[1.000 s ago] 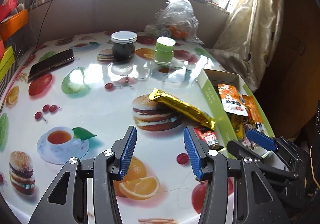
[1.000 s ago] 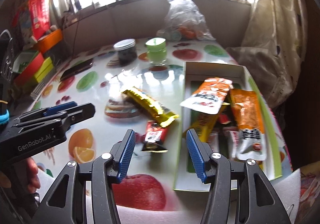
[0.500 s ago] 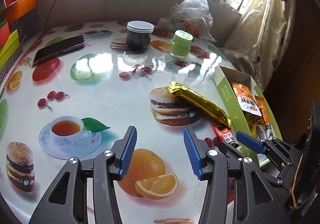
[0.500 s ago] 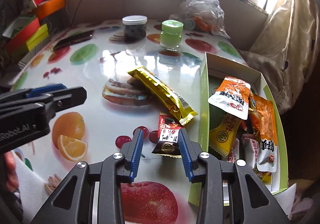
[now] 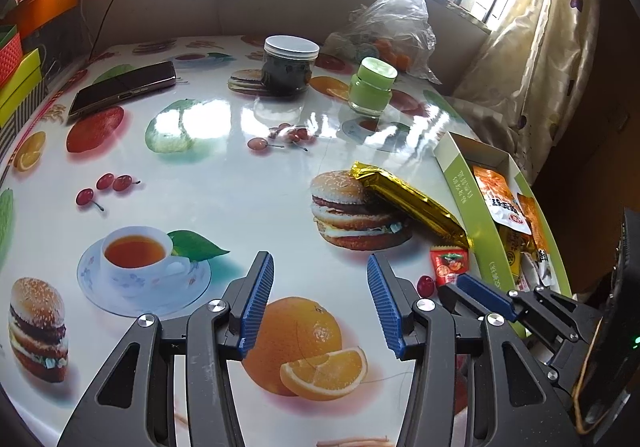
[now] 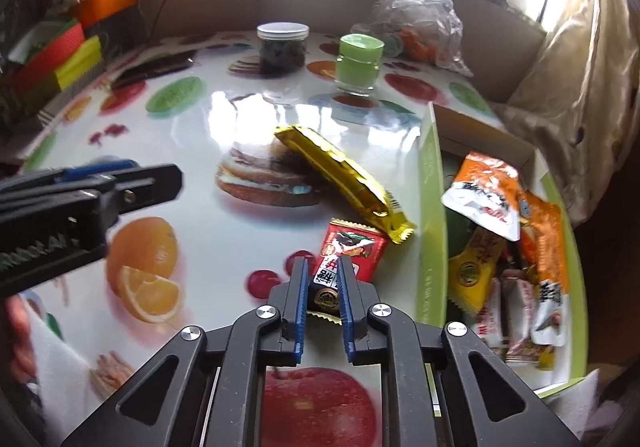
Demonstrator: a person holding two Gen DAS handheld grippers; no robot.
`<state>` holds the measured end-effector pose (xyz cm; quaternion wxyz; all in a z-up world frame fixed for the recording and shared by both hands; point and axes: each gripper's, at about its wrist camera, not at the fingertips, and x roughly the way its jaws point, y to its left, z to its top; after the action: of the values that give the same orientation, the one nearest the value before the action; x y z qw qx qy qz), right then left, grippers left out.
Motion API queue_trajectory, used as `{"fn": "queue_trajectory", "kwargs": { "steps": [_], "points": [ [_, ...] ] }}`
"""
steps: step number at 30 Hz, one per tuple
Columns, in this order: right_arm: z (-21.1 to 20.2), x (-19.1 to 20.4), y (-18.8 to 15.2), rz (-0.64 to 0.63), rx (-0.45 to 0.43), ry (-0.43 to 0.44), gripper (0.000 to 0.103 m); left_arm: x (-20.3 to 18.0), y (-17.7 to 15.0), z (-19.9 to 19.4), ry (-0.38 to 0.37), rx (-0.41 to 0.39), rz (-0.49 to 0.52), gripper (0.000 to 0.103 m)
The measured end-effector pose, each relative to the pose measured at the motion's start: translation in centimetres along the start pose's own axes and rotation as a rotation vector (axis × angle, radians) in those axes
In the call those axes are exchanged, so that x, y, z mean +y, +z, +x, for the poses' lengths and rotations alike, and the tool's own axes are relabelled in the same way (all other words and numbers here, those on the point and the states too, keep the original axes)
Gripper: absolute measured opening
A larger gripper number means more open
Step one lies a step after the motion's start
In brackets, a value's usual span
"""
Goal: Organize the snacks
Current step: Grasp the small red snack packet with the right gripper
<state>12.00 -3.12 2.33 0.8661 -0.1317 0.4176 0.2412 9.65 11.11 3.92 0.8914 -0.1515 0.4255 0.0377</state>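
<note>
A small red snack packet [image 6: 352, 251] lies on the fruit-print table beside the green box [image 6: 430, 207]; my right gripper [image 6: 322, 271] is shut on its near end. The left wrist view shows that packet [image 5: 448, 265] with the right gripper [image 5: 460, 285] over its near end. A long gold-wrapped bar [image 6: 344, 183] lies just behind the packet, its far end over a printed burger. The box holds several orange and yellow snack packs [image 6: 486, 199]. Over a printed orange, my left gripper [image 5: 320, 273] hangs open and empty, left of the packet.
At the back stand a dark jar with a white lid [image 5: 290, 65], a green jar [image 5: 372, 87] and a clear plastic bag [image 5: 394, 31]. A phone [image 5: 122, 91] lies back left. Coloured boxes [image 6: 64, 55] line the left edge. A curtain [image 5: 532, 59] hangs right.
My right gripper moved down onto the red packet and its jaws went from wide apart to shut on it. The left gripper drifted slightly, staying open.
</note>
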Motion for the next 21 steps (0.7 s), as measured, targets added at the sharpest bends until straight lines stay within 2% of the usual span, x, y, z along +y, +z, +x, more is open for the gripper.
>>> {"fn": "queue_trajectory", "kwargs": {
  "steps": [3, 6, 8, 12, 14, 16, 21],
  "points": [
    [-0.2, -0.3, 0.0, 0.06, -0.002, 0.121, 0.011, 0.1, 0.0, -0.1, 0.002, -0.002, -0.001, 0.05],
    [-0.5, -0.4, -0.1, 0.078, -0.007, 0.178, 0.011, 0.1, 0.0, -0.1, 0.005, -0.004, -0.004, 0.05],
    [-0.6, -0.2, -0.2, 0.067, -0.006, 0.162, 0.011, 0.1, 0.1, 0.0, 0.009, -0.002, -0.005, 0.05],
    [-0.4, -0.2, -0.1, 0.066, 0.005, 0.144, 0.023, 0.1, 0.0, 0.0, 0.009, 0.001, -0.006, 0.05],
    [-0.6, -0.1, 0.0, 0.063, 0.003, 0.097, 0.027, 0.1, 0.1, 0.0, 0.01, 0.001, -0.007, 0.05],
    [-0.6, -0.1, 0.1, 0.048, -0.001, 0.08, 0.037, 0.2, 0.1, 0.0, 0.013, 0.002, -0.009, 0.05],
    [0.7, -0.6, -0.1, 0.068, 0.055, 0.053, 0.039, 0.2, 0.0, 0.3, 0.01, 0.009, -0.01, 0.05]
  ]
}}
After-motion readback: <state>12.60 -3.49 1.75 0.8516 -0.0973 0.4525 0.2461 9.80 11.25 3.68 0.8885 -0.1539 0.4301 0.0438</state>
